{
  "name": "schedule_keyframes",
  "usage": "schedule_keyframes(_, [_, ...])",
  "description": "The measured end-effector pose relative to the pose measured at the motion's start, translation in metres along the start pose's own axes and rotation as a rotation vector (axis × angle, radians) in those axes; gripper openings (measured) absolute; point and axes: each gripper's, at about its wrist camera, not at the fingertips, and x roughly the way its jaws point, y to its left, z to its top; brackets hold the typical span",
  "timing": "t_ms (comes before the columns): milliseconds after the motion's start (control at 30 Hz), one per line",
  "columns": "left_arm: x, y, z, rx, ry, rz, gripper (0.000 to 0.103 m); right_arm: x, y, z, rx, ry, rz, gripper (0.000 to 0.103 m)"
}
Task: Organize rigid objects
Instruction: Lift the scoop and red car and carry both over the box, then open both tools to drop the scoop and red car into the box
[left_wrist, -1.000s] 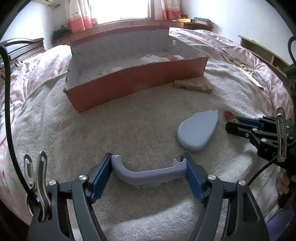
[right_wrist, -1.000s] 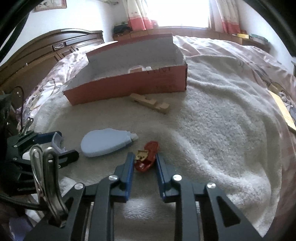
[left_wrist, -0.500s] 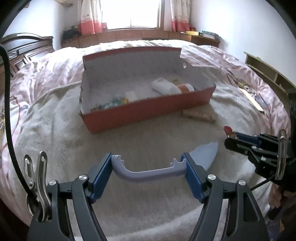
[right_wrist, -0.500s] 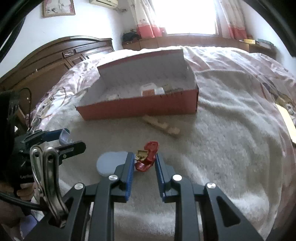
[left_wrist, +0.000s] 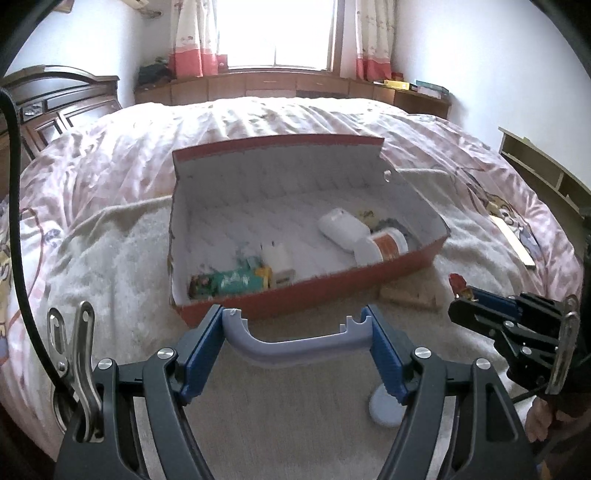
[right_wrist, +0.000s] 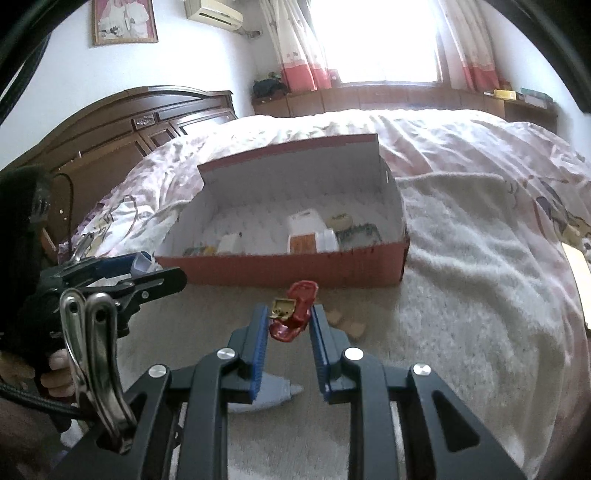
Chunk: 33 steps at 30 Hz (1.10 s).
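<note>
Both wrist views, items carried toward the red box (left_wrist: 295, 295) at centre frame. My left tongs (left_wrist: 297, 332) stand wide, pads pressed on the two ends of a grey-lilac curved handle (left_wrist: 299, 341) that spans the whole gap at lower centre. My right tongs (right_wrist: 288, 325) are nearly shut on a small red toy car (right_wrist: 295, 314), seen just below the box's front wall in the right wrist view.

Risks, as I judge them: the handle is held only by its end faces, so a slight tilt or bump against the box rim could pivot it out of the pads and drop it onto the bed's cream blanket (left_wrist: 295, 424). The car is pinched by its rear portion, nose projecting forward; it could rotate or slip if it clips the front wall. The two tongs sit near each other and might collide over the box.

Appearance: the handle is smooth matte plastic, bowed downward, with a notch near its right end. The car is glossy red with a tan patch on top. The box, white-lined, already holds a white bottle (left_wrist: 341, 229), an orange-labelled jar (left_wrist: 384, 245), a white adapter (left_wrist: 277, 258) and a green packet (left_wrist: 229, 282). A wooden block (left_wrist: 410, 295) and a pale blue flat piece (left_wrist: 384, 410) lie on the blanket outside.
</note>
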Motion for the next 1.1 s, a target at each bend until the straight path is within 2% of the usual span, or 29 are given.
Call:
schedule_keyframes(533, [0.036,0.008,0.035,-0.029,-0.006,0.022,0.075,0.027,-0.014,0.044,0.008,-0.03,-0.004,0.024])
schedule_keyframes(1100, [0.078,0.013,0.053,-0.021,0.006,0.067,0.076,0.058,-0.029,0.059,0.027,-0.011,-0.029,0.024])
